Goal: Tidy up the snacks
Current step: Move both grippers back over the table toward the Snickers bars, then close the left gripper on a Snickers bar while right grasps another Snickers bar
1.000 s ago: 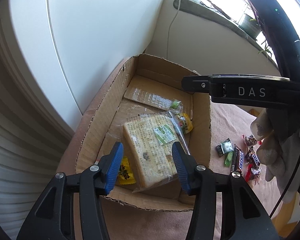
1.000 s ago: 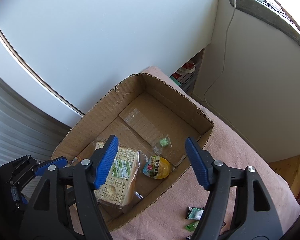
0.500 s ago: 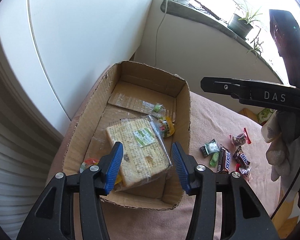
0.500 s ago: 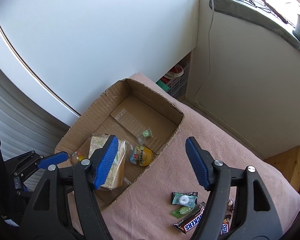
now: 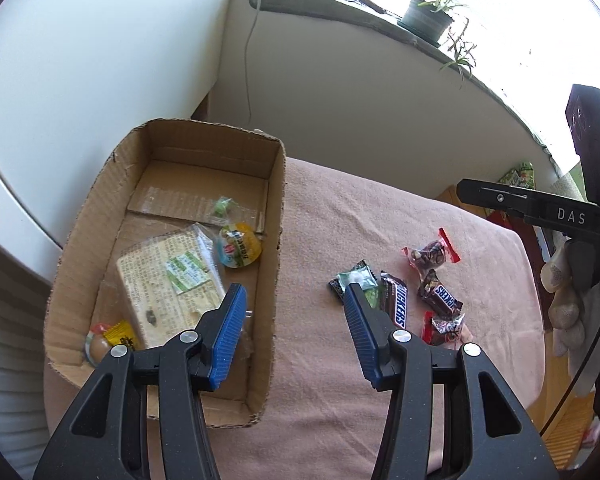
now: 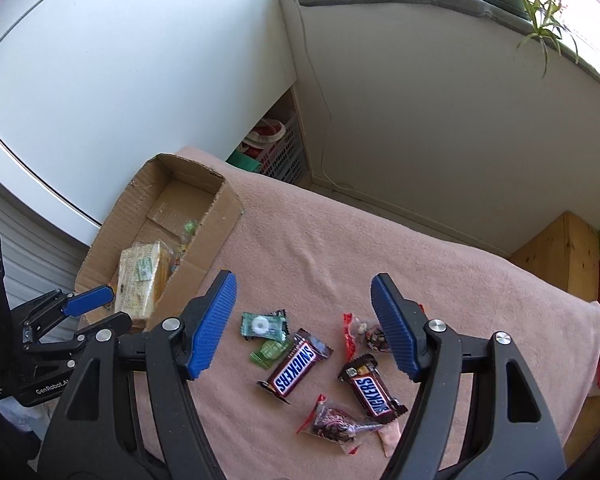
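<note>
A cardboard box [image 5: 274, 216] [image 6: 224, 204] on the pink cloth holds a wrapped bread slab [image 5: 168, 284] [image 6: 140, 280], a round yellow jelly cup [image 5: 240, 248], a small green candy [image 5: 222, 206] and a yellow packet [image 5: 120, 334]. Loose snacks lie right of it: a long Snickers bar [image 5: 398, 304] [image 6: 296, 364], a short Snickers bar [image 5: 440, 294] [image 6: 374, 388], a green mint packet [image 6: 262, 326], and red-wrapped sweets [image 6: 334, 426]. My left gripper [image 5: 292, 320] hangs open over the box's right wall, empty. Above the loose snacks, my right gripper [image 6: 304, 324] is open and empty.
The pink cloth [image 6: 380, 248] covers a small table. A wooden stool [image 6: 560, 252] stands to the right, a crate of shoes [image 6: 272, 148] behind the table, and a potted plant [image 5: 428, 16] on the sill. A gloved hand [image 5: 568, 308] holds the right tool.
Both grippers have swung right, away from the box interior. The left one now straddles the box's right wall; the right one has come over the loose snacks. Nothing was picked up.
</note>
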The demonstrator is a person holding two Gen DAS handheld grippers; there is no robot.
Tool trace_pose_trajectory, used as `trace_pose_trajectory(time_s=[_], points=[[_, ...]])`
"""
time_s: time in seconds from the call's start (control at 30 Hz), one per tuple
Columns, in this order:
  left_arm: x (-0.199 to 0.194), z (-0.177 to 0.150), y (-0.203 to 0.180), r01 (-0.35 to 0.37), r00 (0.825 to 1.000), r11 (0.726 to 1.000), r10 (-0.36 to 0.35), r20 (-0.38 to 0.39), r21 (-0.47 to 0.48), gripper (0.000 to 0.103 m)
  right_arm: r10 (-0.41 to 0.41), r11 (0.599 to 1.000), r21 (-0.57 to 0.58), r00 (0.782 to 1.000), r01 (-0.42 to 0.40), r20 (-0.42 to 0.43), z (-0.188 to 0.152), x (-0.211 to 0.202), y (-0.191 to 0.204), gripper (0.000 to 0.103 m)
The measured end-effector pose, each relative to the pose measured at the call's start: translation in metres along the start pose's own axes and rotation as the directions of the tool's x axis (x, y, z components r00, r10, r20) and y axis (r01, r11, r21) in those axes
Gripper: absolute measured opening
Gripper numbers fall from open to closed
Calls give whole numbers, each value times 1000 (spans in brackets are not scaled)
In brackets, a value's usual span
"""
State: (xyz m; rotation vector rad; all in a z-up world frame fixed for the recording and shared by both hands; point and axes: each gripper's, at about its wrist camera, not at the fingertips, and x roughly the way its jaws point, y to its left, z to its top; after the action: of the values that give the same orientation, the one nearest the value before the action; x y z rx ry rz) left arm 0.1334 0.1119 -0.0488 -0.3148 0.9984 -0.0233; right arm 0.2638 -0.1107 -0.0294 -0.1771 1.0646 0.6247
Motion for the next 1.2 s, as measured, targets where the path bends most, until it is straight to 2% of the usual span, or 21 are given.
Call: trace_pose_trajectory(time_s=[0.27,0.57,0.63,0.8,0.87,0.93,1.2], points=[[22,-2,-36,63,997,995,-59,-59,71,50,-50,995,84,996,57,-78,-56,-3,-54,72],[46,-8,-66,116,987,985,-99,-128,132,50,-78,984,146,983,102,-164,-114,15,-75,72],[50,-10,-70,127,984,982,-107,-143,139,49,-82,985,136,982,106,-168,-117,18,-77,72],[66,-13,-85,147,977,976,-118,-178,161,39,-86,993,64,981,99,-173,-109,27,-69,65],[73,-14,-89,155,973,974,-120,-197,168,34,-87,995,34,978,95,-190,-104,36,-65,57],[79,-15,-95,163,970,971,-125,-210,175,32,-80,996,14,974,85,-213,-100,46,-63,44],[98,-16,-104,150,963,969,-99,-249,195,32,-66,997,-49,962,56,-263,-91,70,-52,44]])
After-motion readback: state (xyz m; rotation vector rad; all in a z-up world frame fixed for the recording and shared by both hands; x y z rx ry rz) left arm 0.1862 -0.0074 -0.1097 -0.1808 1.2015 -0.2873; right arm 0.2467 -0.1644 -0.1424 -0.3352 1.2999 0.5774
